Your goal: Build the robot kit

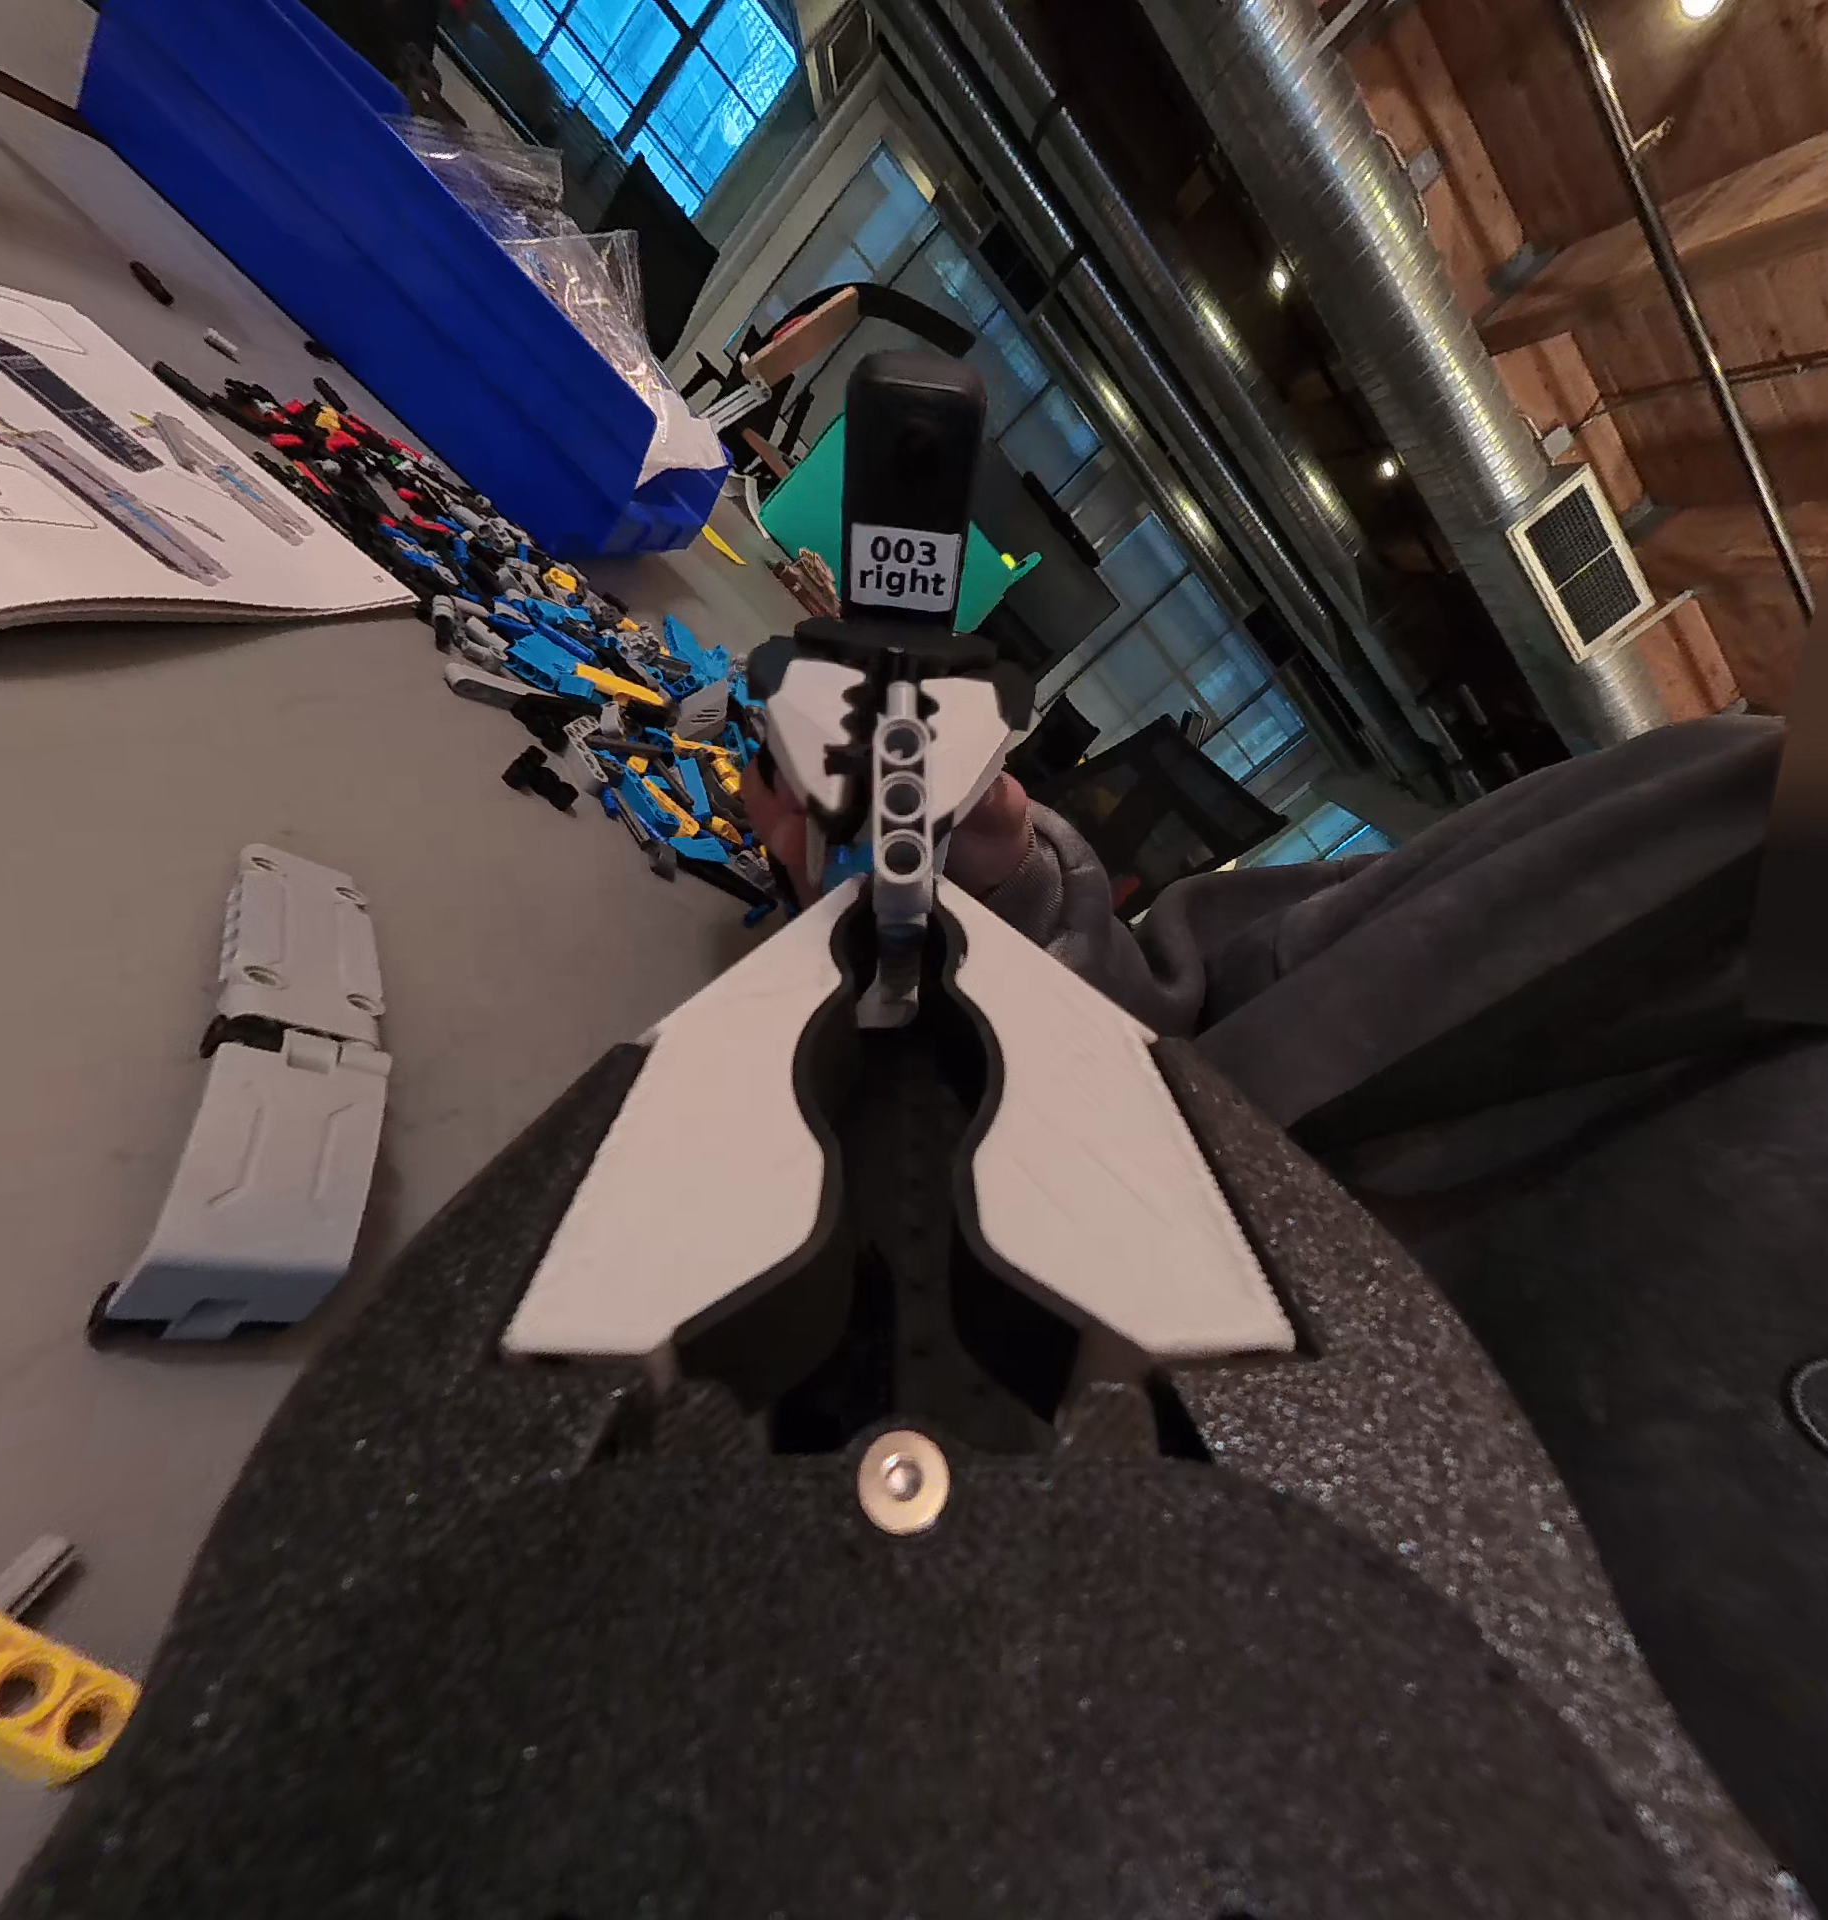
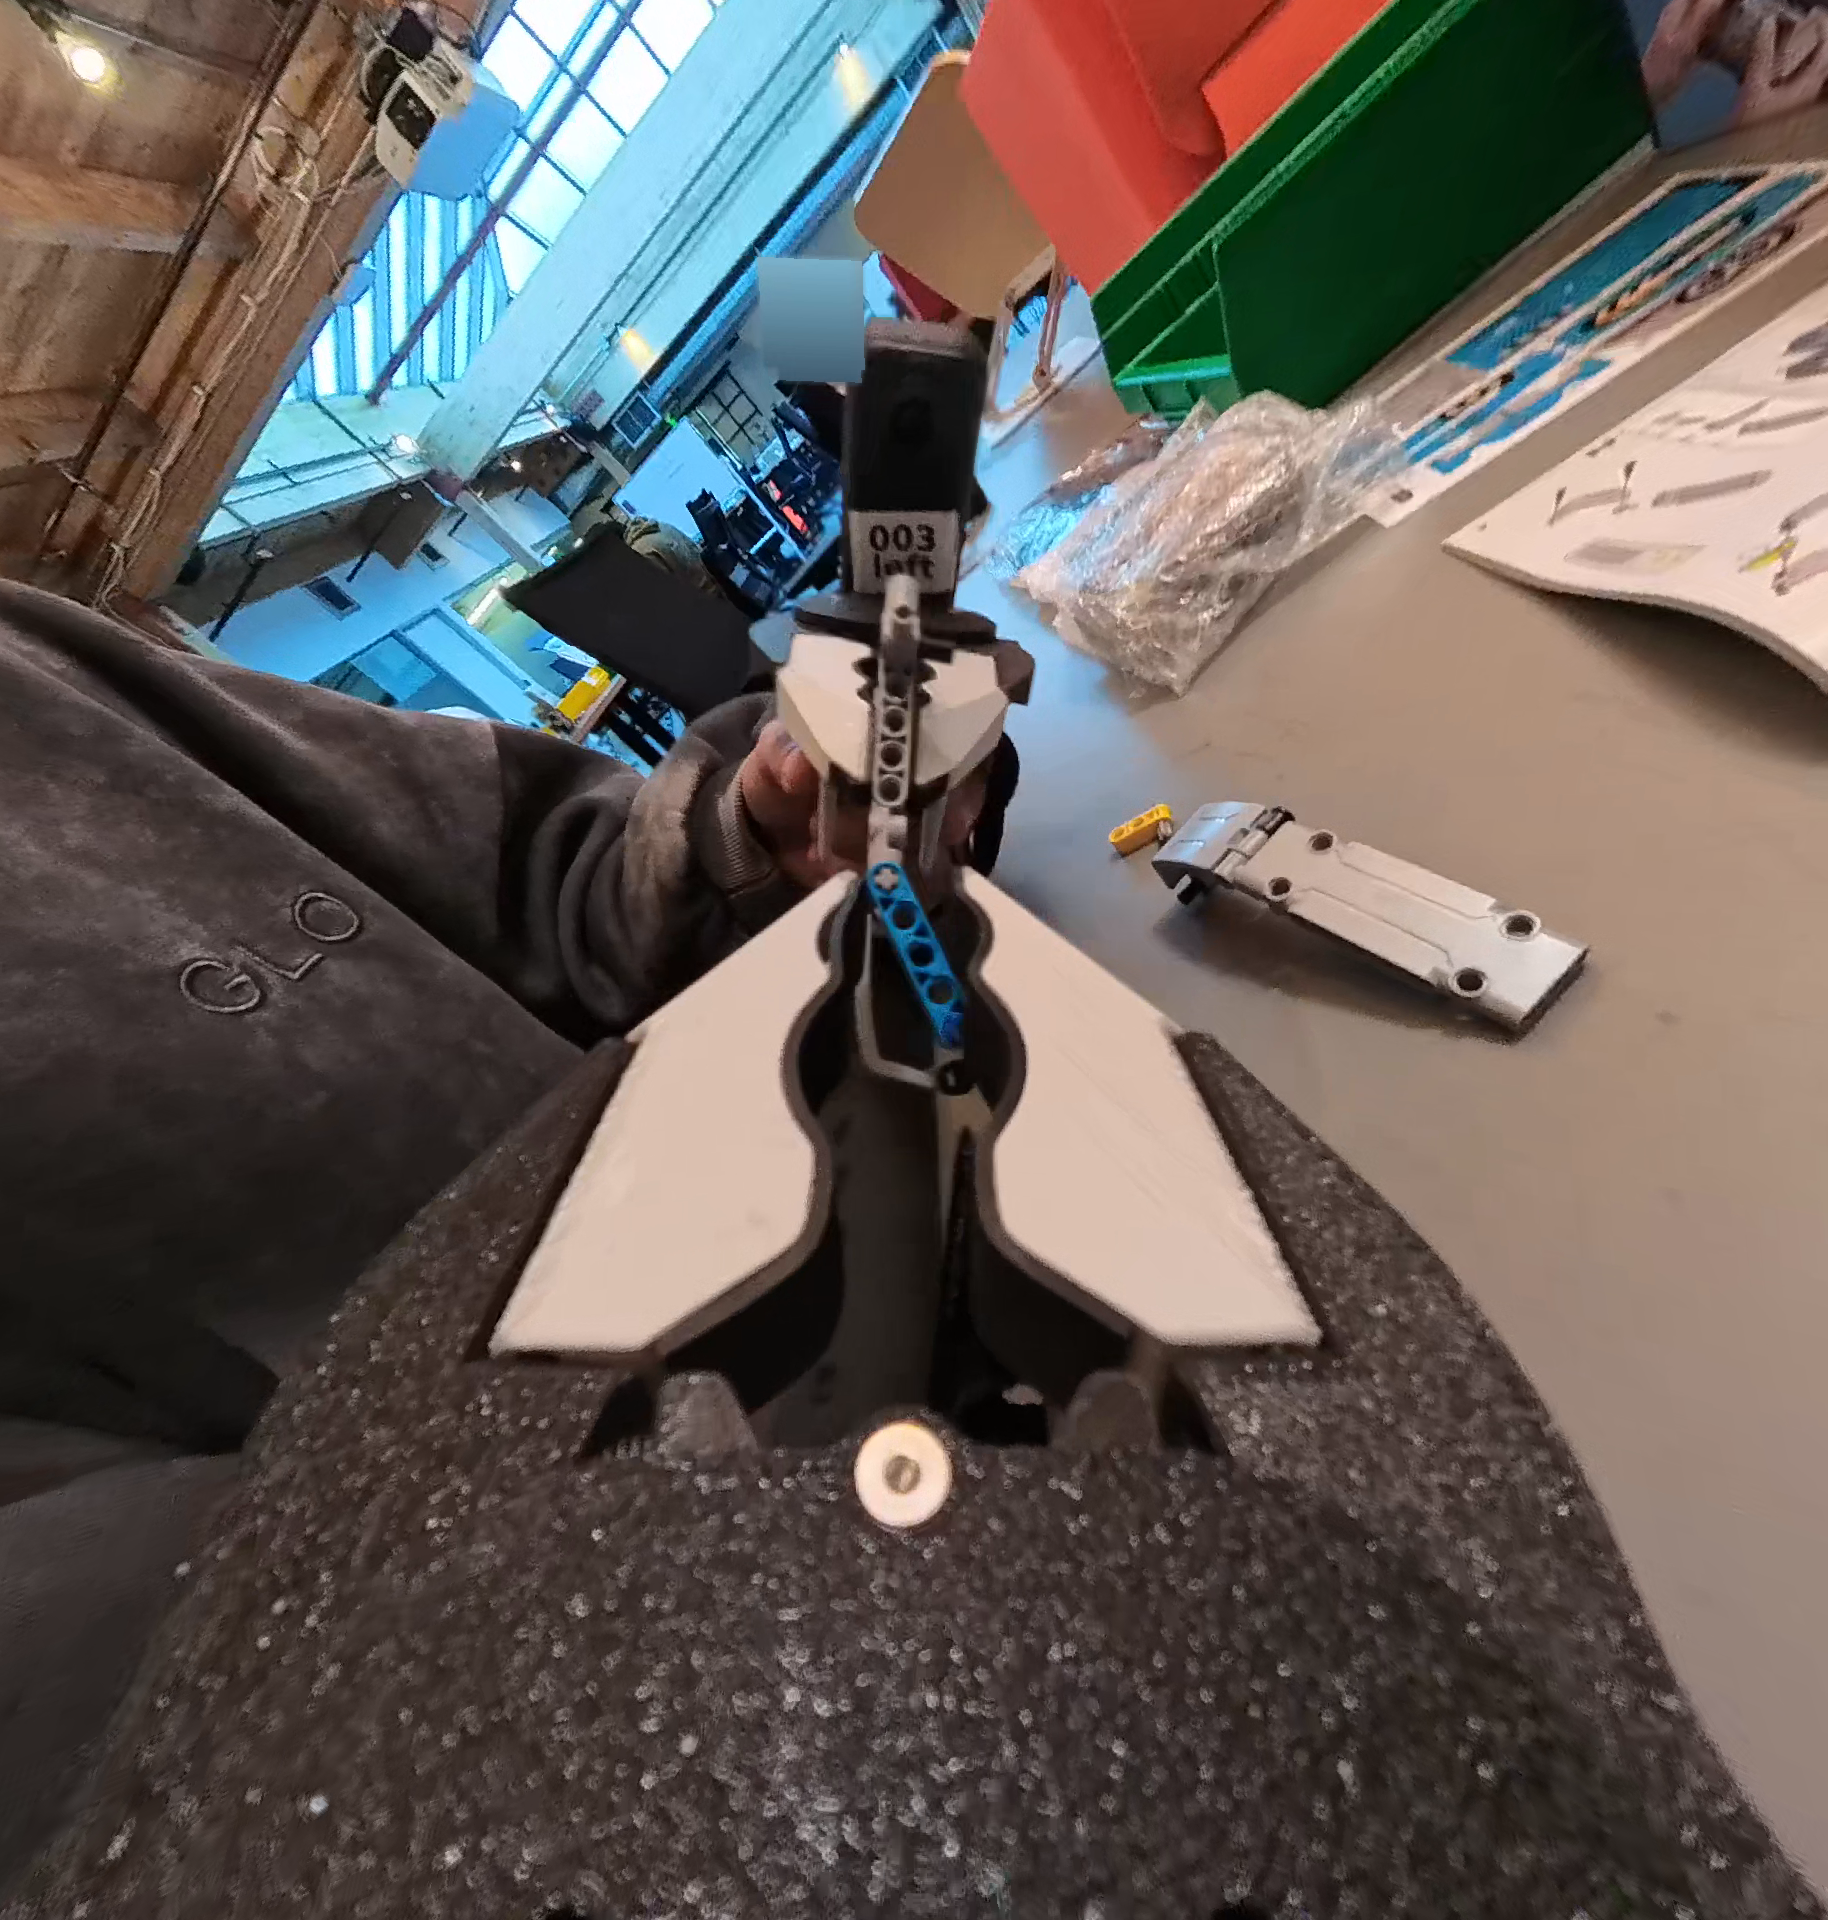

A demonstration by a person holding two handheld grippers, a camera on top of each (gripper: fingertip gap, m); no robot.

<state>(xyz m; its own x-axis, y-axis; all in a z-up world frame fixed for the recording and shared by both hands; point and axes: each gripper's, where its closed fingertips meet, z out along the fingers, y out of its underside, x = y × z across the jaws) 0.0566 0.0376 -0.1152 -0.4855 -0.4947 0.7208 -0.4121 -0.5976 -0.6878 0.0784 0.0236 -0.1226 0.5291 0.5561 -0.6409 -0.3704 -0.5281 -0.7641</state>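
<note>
Grey bench [image 1: 536, 1039] spreads under my two hands, with a blue bin [image 1: 370, 249] and a green bin [image 2: 1357, 260] along its far side, exposed ducts and timber overhead. Open instruction booklets [image 1: 131, 499] lie flat beyond a loose pile of small blue, black, yellow and red building pieces [image 1: 577, 665]. A grey hinged panel [image 2: 1377, 914] lies flat on the bench by itself, with a yellow beam [image 2: 1141, 828] just beside one end.

I hold both tools up off the bench, tip to tip, pointing straight at each other, my sleeves [image 2: 370, 831] drawn in close. My left hand-held gripper [image 1: 894, 914] is pinched down on the end of a light grey holed beam [image 1: 902, 800], which stands between the two tools. My right hand-held gripper [image 2: 905, 894] is pinched on the other end of that same assembly, where a thin blue liftarm [image 2: 915, 951] slants across between its white fingers [image 2: 702, 1132] and meets the grey beam near its tips.
</note>
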